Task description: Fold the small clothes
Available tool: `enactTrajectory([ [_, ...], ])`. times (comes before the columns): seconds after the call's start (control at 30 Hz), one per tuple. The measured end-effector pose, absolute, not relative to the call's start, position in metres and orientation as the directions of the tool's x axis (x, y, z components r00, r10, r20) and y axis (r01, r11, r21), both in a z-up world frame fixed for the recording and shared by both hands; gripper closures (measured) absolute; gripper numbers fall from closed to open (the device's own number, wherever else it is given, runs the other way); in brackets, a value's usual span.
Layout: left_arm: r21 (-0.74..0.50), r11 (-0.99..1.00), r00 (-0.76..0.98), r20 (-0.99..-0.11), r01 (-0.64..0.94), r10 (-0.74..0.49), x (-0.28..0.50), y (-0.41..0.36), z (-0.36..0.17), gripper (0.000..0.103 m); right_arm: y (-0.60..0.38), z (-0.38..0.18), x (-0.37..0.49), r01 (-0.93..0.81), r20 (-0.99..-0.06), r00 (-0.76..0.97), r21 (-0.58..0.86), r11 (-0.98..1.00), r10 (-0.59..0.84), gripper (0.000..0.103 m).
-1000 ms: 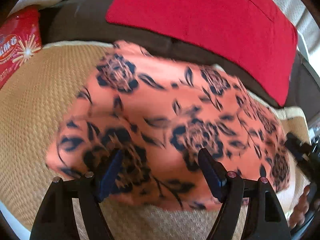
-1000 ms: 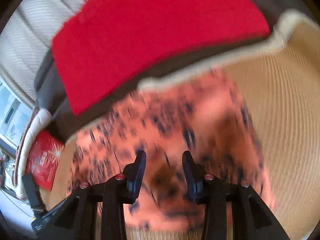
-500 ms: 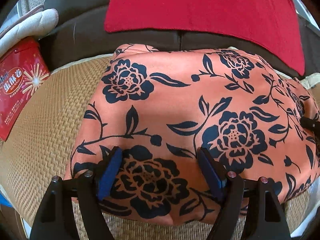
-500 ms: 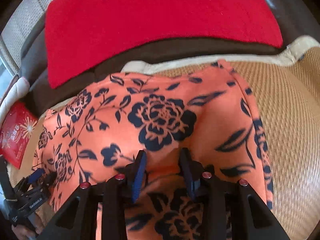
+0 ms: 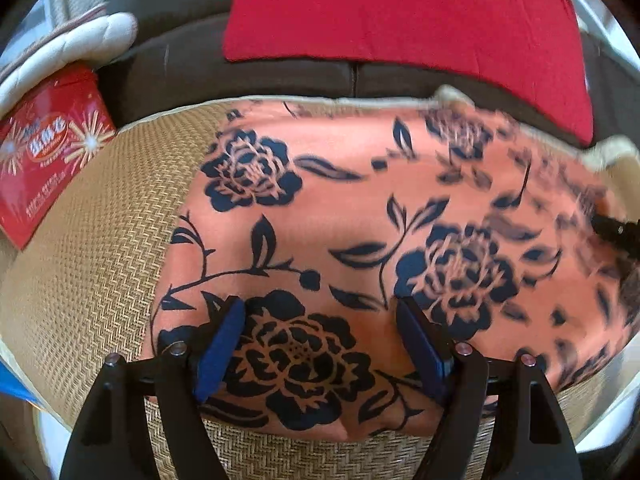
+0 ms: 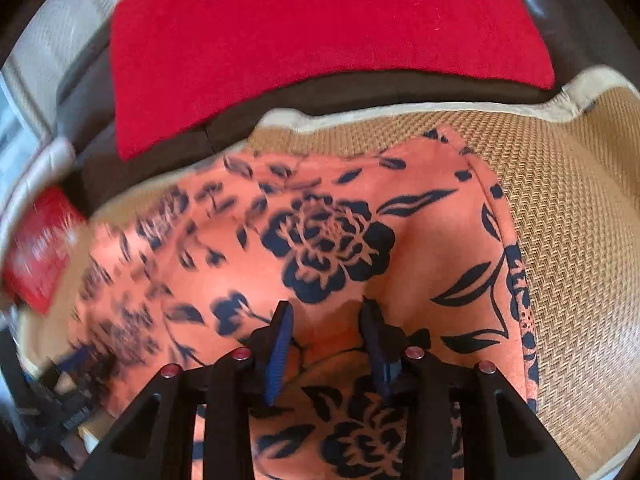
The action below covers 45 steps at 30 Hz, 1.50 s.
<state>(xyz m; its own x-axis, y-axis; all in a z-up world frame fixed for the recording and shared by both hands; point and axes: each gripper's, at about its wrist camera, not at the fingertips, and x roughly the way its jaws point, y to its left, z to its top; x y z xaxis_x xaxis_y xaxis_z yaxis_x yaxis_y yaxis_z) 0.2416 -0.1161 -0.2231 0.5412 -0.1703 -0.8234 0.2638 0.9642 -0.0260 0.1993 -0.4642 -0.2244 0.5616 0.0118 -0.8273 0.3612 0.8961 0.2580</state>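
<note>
Orange flowered cloth [image 5: 360, 220] is lying spread on the woven mat [image 5: 100, 240]; my left gripper [image 5: 320, 336] is gaping wide, right gripper [image 6: 326, 332] narrower, neither gripping; folding seemingly barely begun

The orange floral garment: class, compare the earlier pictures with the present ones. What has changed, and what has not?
The orange floral garment now lies flatter on the woven mat, more mat showing behind it. The left gripper and right gripper remain open above the cloth, gripping nothing. The red cushion and red packet stayed put.
</note>
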Motion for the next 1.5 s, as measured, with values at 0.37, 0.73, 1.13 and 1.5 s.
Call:
enactTrajectory([
  [0.37, 0.085, 0.984, 0.601, -0.799, 0.153, -0.024, 0.29, -0.091, -0.225, 0.025, -0.427, -0.201, 0.247, 0.248, -0.762, 0.634, 0.364, 0.898, 0.134, 0.062],
  [0.73, 0.097, 0.981, 0.599, -0.801, 0.167, -0.023, 0.296, -0.086, -0.232, 0.022, -0.416, -0.216, 0.283, 0.303, -0.794, 0.599, 0.346, 0.888, 0.105, 0.058],
  [1.13, 0.131, 0.979, 0.561, -0.828, 0.155, 0.022, 0.285, -0.095, -0.229, 0.014, -0.418, -0.207, 0.269, 0.288, -0.8, 0.593, 0.311, 0.906, 0.086, 0.053],
  [1.5, 0.075, 0.962, 0.568, -0.818, 0.264, -0.092, 0.253, -0.147, -0.203, 0.012, -0.471, -0.188, 0.178, 0.391, -0.775, 0.623, 0.428, 0.815, 0.108, 0.053],
])
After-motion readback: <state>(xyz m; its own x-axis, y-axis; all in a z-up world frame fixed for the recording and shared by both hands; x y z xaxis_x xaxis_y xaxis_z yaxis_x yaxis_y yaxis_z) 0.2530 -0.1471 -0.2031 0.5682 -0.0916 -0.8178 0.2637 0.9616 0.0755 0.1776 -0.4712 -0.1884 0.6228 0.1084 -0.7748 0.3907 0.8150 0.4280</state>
